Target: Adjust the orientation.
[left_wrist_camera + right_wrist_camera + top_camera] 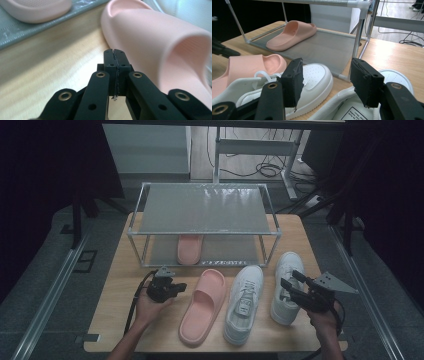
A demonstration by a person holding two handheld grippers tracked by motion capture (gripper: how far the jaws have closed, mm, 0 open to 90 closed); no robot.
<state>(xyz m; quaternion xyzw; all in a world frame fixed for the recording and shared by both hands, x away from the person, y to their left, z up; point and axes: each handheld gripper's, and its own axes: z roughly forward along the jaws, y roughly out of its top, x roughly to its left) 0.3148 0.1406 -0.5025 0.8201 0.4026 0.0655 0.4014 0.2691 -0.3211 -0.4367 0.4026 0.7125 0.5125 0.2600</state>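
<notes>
Matt pink foam slipper (202,306); smooth white leather sneaker (244,302); pale wood-grain table (117,305); metal-framed rack (205,232).

No legible text; only blurred print on white sneaker's (362,110) insole label.

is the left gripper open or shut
Shut and empty: in the left gripper view the left gripper has its jaws pressed together, beside the pink slipper.

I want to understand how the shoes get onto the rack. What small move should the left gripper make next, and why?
Probably open its jaws. The left gripper is shut and empty, pointing at the pink slipper on the table, just beside it. Its mate already lies on the lower shelf of the rack, so this slipper likely goes next.
</notes>
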